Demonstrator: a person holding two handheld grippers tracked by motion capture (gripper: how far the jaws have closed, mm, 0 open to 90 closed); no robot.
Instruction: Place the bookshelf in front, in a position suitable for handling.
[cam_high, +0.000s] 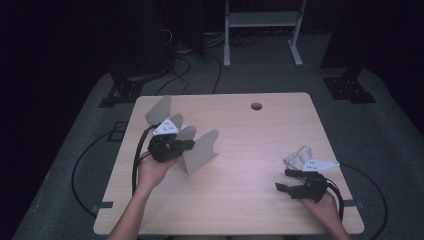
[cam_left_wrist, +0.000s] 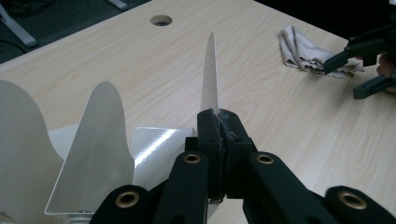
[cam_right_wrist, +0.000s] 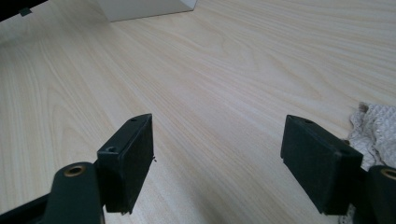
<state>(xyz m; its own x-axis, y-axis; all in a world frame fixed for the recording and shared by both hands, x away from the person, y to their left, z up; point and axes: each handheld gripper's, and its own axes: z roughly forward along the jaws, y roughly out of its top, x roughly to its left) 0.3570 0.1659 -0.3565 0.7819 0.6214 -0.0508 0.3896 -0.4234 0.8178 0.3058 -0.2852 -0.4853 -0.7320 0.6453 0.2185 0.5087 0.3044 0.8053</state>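
**Left gripper clamped on the rack's divider**

My left gripper (cam_left_wrist: 218, 122) has its jaws pinched tight on one upright divider of the rack (cam_high: 197, 150), a pale metal file stand with several curved fins. The fin runs edge-on straight up from between the pads in the left gripper view. The rack sits on the left half of the table (cam_high: 250, 195), toward the far edge.

I judge the step in hand to be moving or steadying the rack by that fin. The next move calls for a slow, level pull, since a thin plate held near its edge can twist in the pads or tip the whole stand.

My right gripper (cam_right_wrist: 217, 163) hangs just over bare wood at the near right with its jaws spread wide and nothing between them. A crumpled cloth (cam_left_wrist: 308, 49) lies just beside it (probably the next thing to pick up). A cable hole (cam_high: 256, 106) sits at the far edge. Nothing stands between rack and cloth.
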